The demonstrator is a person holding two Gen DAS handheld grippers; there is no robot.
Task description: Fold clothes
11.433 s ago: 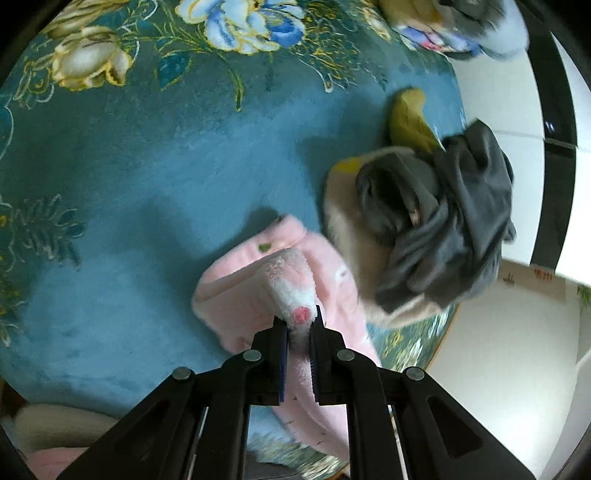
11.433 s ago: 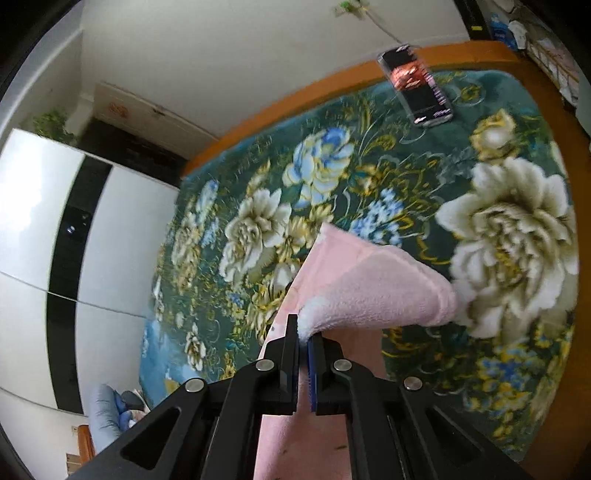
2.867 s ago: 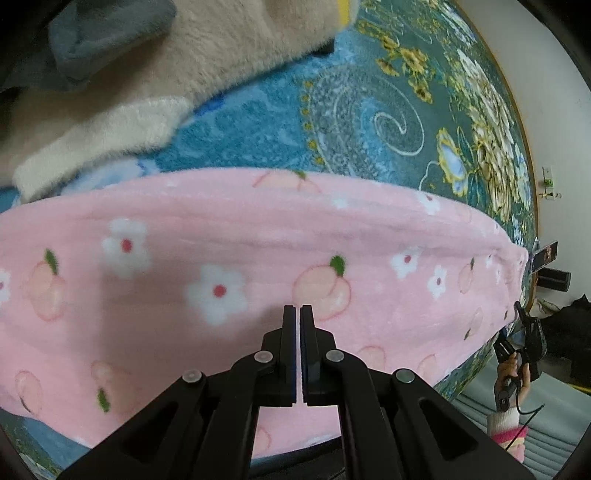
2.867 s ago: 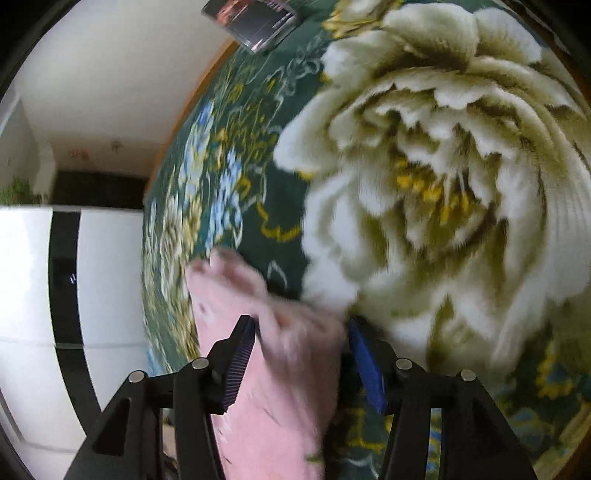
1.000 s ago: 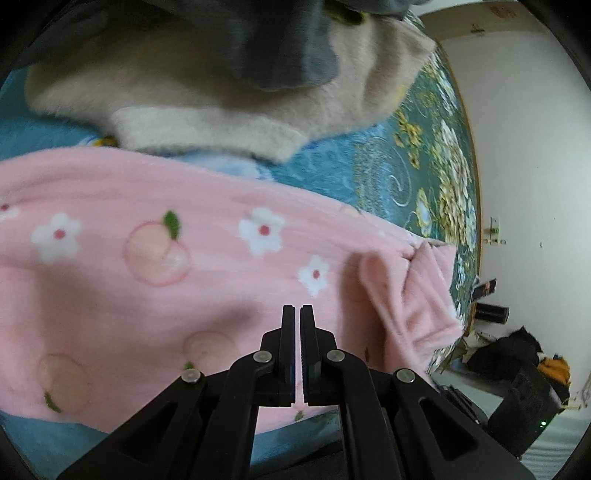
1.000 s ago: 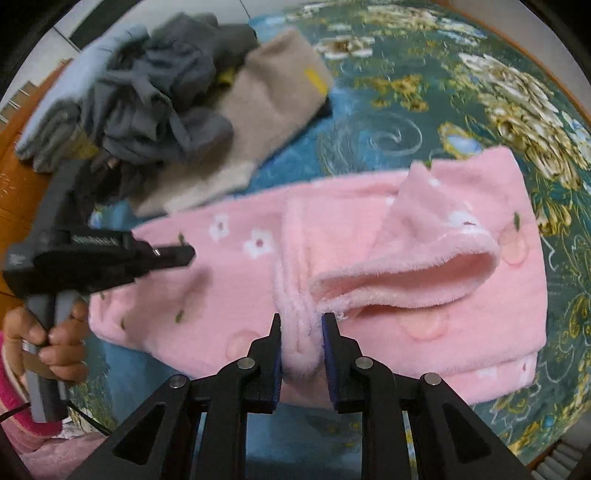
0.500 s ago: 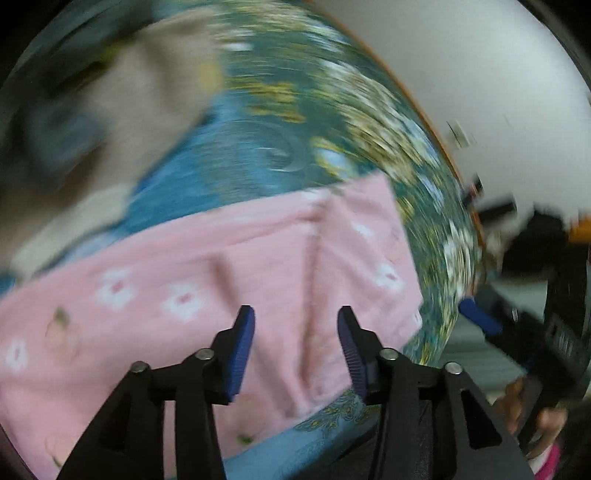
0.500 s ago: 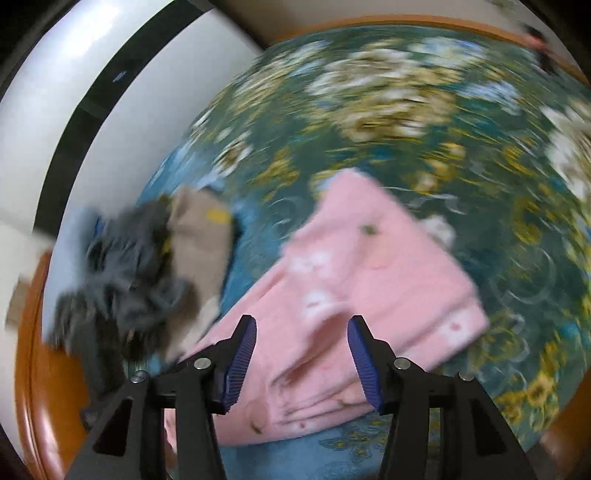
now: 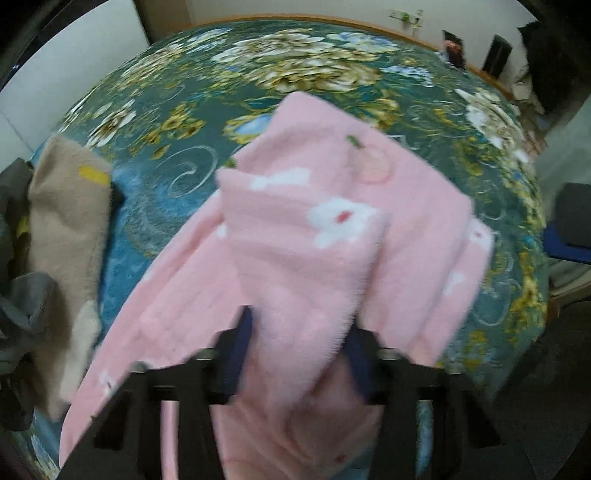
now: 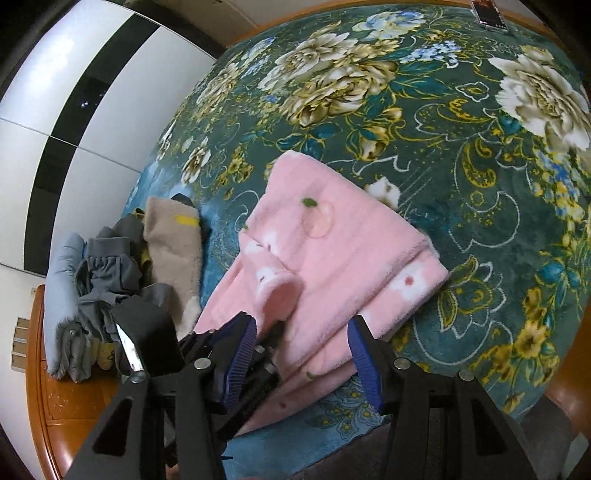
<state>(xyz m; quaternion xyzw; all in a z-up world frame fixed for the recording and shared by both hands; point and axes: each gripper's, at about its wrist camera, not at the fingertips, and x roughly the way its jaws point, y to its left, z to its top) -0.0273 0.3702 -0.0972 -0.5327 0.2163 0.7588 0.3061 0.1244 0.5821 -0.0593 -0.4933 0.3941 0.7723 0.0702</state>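
Observation:
A pink fleece garment point(image 10: 332, 251) with white flowers and peaches lies partly folded on the floral blanket point(image 10: 480, 122). In the left wrist view a fold of the pink garment point(image 9: 306, 236) rises between the wide-apart fingers of my left gripper point(image 9: 299, 350); the pads are not pressed on it. The left gripper also shows in the right wrist view point(image 10: 267, 343), under the raised pink flap. My right gripper point(image 10: 301, 350) is open and empty above the garment's near edge.
A beige fleece piece point(image 10: 175, 243) and a pile of grey clothes point(image 10: 107, 280) lie to the left on the blanket. A wooden bed frame point(image 10: 55, 398) borders the left. A phone point(image 10: 489, 13) lies at the far edge.
Both grippers opened within the last second. The right gripper let go of the pink fold and pulled back. The left gripper now has a raised pink flap between its open fingers.

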